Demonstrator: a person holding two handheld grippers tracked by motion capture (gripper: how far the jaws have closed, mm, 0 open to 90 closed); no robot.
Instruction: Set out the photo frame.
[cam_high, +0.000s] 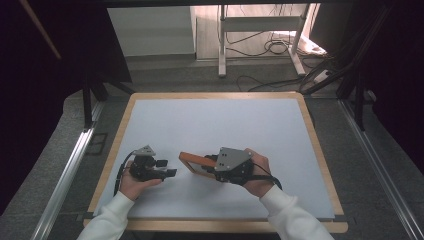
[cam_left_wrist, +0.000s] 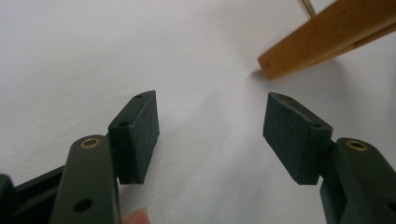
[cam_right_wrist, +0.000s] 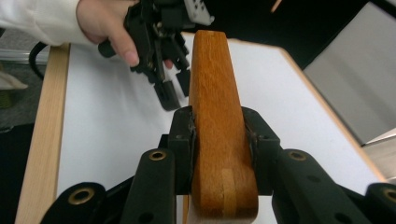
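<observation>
A white tabletop (cam_high: 215, 125) with a pale wooden rim stands on grey floor; cables (cam_high: 270, 47) trail beyond it. No writing is legible. The right gripper's (cam_high: 212, 162) 2 fingers (cam_right_wrist: 183, 144) pinch a wooden frame (cam_right_wrist: 217, 121). The left gripper's (cam_high: 167, 168) fingers (cam_left_wrist: 137, 133) are spread and bare, near the frame's end.

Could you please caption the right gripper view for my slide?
Right gripper clamps a wooden frame above the white table, left gripper open beyond.

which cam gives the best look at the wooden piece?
Right gripper view: the wooden piece runs up the centre, clamped between the right tongs. High view shows it small and partly covered; left gripper view catches one end at the top right.
</observation>
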